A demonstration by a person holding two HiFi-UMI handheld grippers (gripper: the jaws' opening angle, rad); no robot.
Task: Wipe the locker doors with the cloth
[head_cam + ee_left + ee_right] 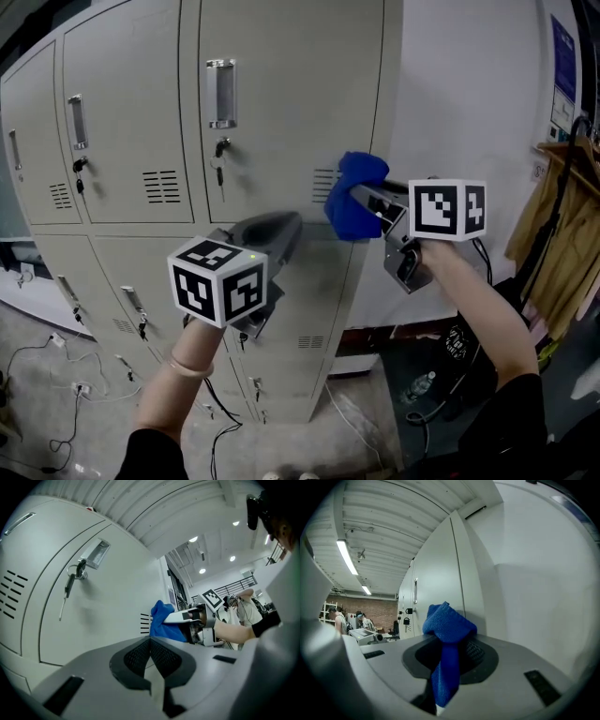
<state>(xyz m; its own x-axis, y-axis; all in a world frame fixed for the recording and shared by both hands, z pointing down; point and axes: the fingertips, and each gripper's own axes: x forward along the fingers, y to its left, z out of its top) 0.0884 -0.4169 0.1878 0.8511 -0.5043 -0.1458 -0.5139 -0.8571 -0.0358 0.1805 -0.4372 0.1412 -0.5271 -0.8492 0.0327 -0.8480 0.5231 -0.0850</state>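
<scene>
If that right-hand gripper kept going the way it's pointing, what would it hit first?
The blue cloth clamped in the right gripper leads, so it would probably press against the locker door near its right edge. Whether it touches already is unclear.

Free room: flat locker door [281, 103] right of recessed handle [221, 92], up to locker edge. In way on that door: hanging key [218, 167] under handle, vent slots [322, 180] just beside cloth [356, 183]. Left tongs [286, 225], jaws together, near and below right tongs [361, 208] clamped on cloth; only narrow gap between. White wall [469, 94] right of locker bare. Hanging coats [562, 234] far right, cables [56, 375] on floor.
</scene>
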